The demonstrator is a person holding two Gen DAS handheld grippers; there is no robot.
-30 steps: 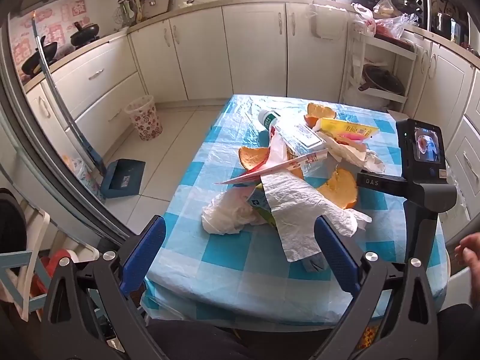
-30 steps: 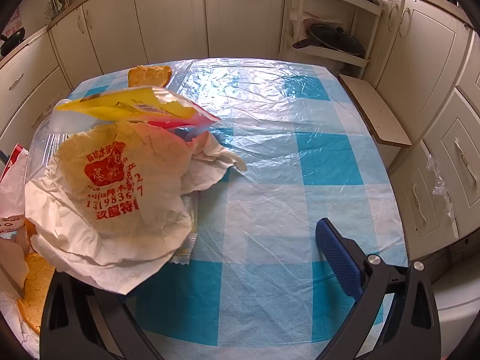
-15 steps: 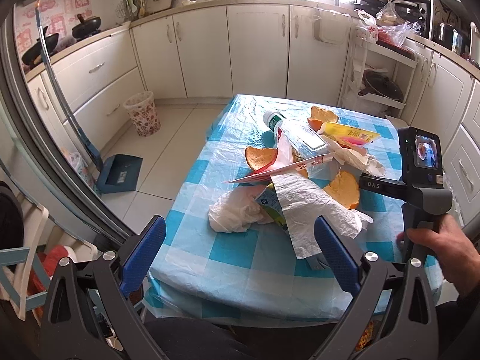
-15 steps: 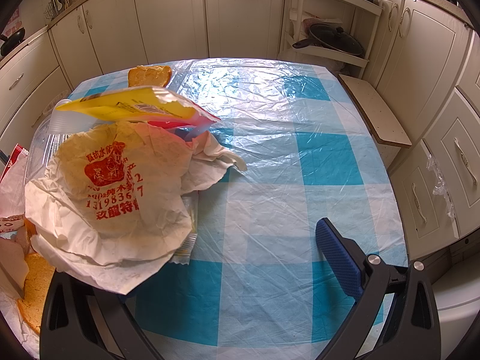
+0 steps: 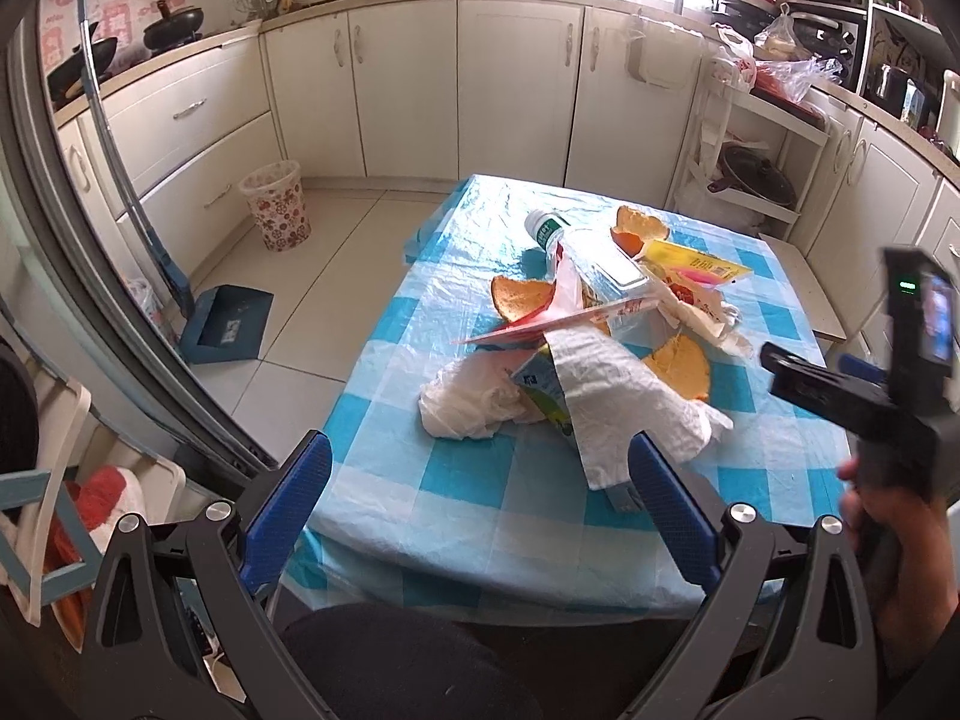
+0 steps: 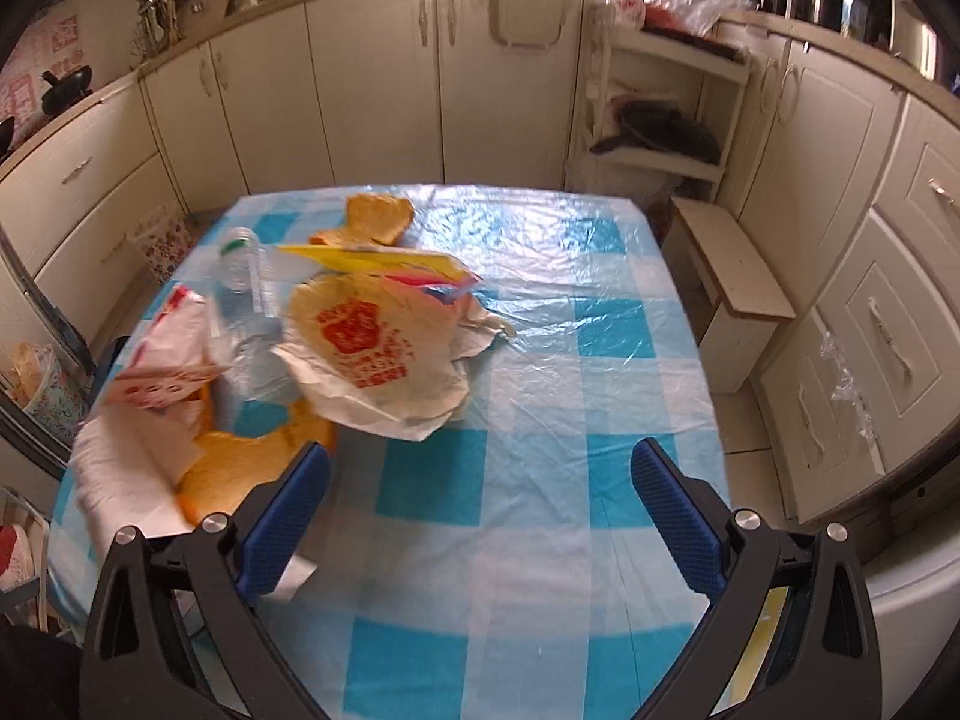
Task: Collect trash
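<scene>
The trash lies in one loose heap in the middle of the bench (image 6: 540, 360), on the blue-checked cover. Most of it looks light and limp. The paper wrapper (image 6: 372, 360) with red print is crumpled and should pinch anywhere along a raised edge. The white tissue (image 5: 630, 396) and the plastic bag (image 5: 468, 402) beside it are soft and will sag, so a bunched fold is the best hold. The clear bottle (image 5: 594, 258) lies on its side under a flat carton; it is smooth, likely to roll, and best taken across the neck near its green cap. The orange peels (image 5: 519, 297) are stiffer, curved, possibly slick. A yellow packet (image 6: 372, 258) rests on top, thin and slippery.

The left gripper (image 5: 480, 468) hangs at the near bench edge, fingers spread wide and empty. The right gripper (image 6: 480, 480) hovers over bare cloth, fingers likewise apart. A bin (image 5: 276, 204) stands on the floor, well apart.
</scene>
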